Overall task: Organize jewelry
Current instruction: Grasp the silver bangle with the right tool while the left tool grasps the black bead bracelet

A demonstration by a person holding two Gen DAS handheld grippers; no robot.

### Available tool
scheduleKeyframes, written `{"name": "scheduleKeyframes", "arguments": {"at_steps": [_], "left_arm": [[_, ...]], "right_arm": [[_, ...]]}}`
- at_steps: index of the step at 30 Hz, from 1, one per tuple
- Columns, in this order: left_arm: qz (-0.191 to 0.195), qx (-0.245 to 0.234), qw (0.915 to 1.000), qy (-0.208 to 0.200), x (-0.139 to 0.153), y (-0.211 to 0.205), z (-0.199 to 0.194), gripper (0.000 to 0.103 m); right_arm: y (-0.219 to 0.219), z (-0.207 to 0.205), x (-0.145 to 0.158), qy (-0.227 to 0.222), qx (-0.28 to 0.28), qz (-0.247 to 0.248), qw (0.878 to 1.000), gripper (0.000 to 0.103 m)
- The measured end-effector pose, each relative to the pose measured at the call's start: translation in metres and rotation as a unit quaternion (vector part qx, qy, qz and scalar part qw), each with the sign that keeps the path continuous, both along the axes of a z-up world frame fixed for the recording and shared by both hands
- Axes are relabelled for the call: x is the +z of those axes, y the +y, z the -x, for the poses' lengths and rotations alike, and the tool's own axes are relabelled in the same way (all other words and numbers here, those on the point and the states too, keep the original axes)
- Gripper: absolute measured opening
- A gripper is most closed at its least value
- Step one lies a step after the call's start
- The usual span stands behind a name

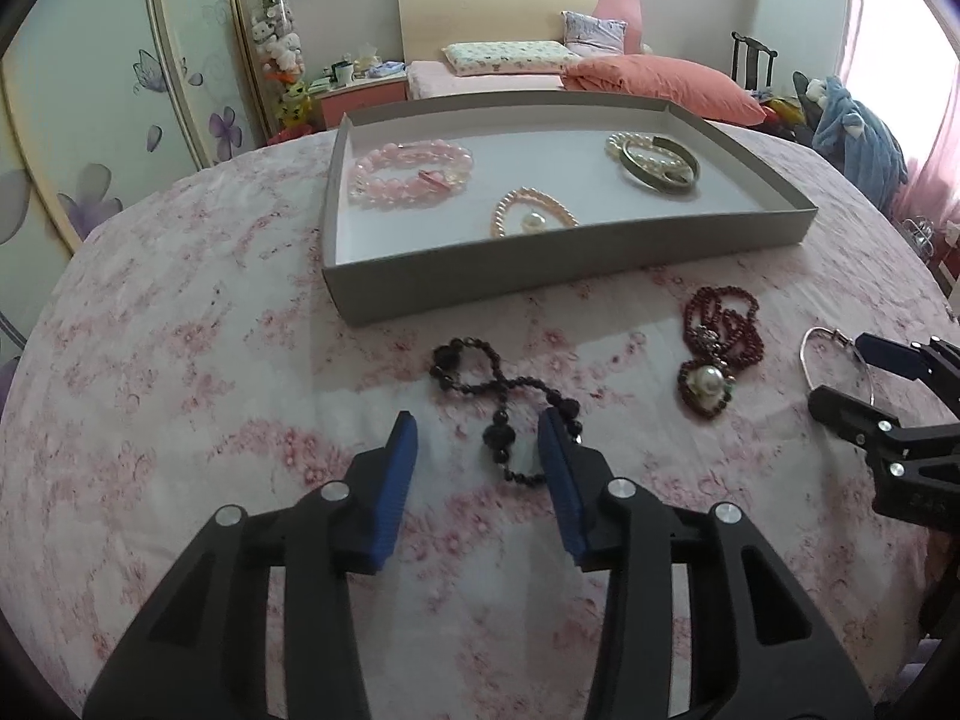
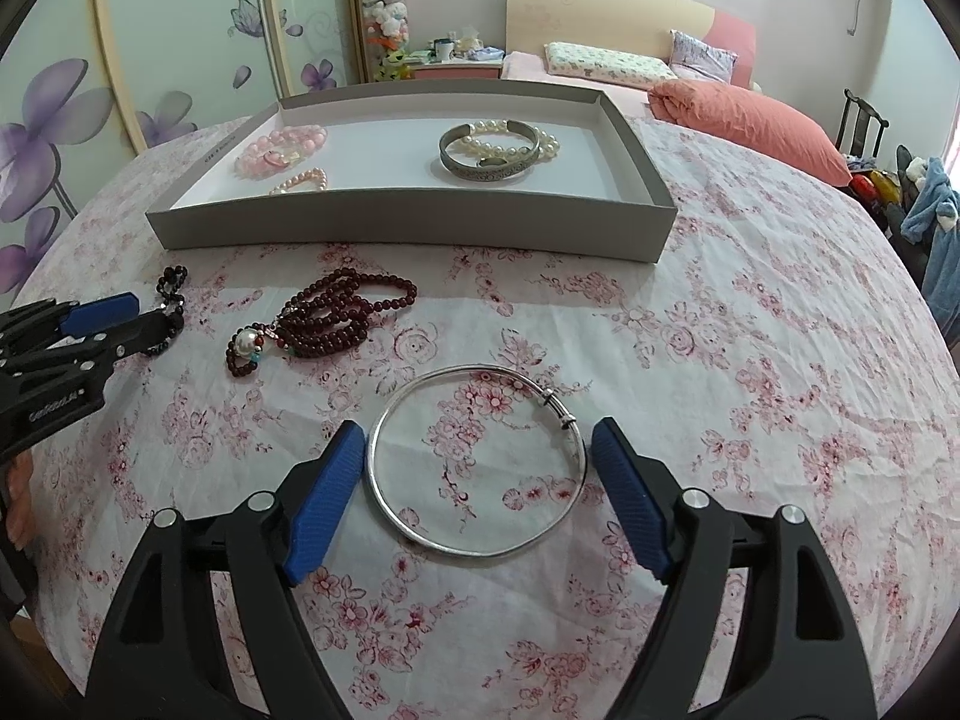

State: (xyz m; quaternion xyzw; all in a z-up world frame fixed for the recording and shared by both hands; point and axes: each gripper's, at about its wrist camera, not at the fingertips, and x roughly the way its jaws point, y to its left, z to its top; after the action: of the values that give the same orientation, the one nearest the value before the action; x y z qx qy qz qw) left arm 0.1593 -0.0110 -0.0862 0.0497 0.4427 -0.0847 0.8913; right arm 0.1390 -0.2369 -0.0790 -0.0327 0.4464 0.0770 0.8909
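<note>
Jewelry lies scattered on a surface (image 1: 180, 420) covered in pink floral cloth. From the left wrist view, the left tool (image 1: 478, 429) hangs released, its blue pads spread to either side of a black bead necklace (image 1: 504, 396) that rests on the cloth between them. To the right sits a dark red bead necklace (image 1: 717, 354) with a large pearl pendant. Beyond both stands a shallow grey tray (image 1: 540, 276), holding a pink bead bracelet (image 1: 411, 174), a small peach pearl bracelet (image 1: 531, 213), and a metal cuff (image 1: 660, 165) lying over white pearls. At the far right edge the right tool (image 1: 840, 381) appears, spread around a thin silver bangle (image 1: 810, 354).

From the right wrist view, the right tool (image 2: 478, 441) is likewise released, its pads flanking the silver bangle (image 2: 480, 546), which lies flat on the cloth just beside both pads. The dark red bead necklace (image 2: 342, 318) lies left of it, near the left tool (image 2: 129, 315). The grey tray (image 2: 420, 225) stands further back, well apart from the bangle.
</note>
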Motion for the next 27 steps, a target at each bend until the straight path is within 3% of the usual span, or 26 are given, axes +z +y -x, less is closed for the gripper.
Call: {"name": "scheduleKeyframes", "arguments": {"at_steps": [8, 10, 12, 19, 27], "left_arm": [[-0.007, -0.014, 0.9999, -0.006, -0.001, -0.011, 0.005, 0.022], [-0.01, -0.019, 0.9997, -0.006, -0.001, -0.012, 0.006, 0.013], [-0.015, -0.021, 0.9997, -0.006, -0.001, -0.01, 0.008, 0.012], [0.028, 0.001, 0.9996, 0.0, 0.003, 0.015, 0.008, 0.012], [0.07, 0.008, 0.9965, -0.043, 0.027, 0.024, 0.02, 0.012]], "right_arm": [[-0.003, 0.001, 0.0, 0.004, 0.0, 0.001, 1.0, 0.081], [-0.003, 0.002, 0.0, 0.002, 0.002, 0.001, 1.0, 0.08], [-0.002, 0.003, 0.001, 0.0, 0.008, -0.001, 1.0, 0.074], [-0.006, 0.007, 0.002, -0.007, 0.0, -0.018, 1.0, 0.073], [-0.012, 0.015, 0.015, -0.04, -0.008, -0.047, 0.998, 0.073]]}}
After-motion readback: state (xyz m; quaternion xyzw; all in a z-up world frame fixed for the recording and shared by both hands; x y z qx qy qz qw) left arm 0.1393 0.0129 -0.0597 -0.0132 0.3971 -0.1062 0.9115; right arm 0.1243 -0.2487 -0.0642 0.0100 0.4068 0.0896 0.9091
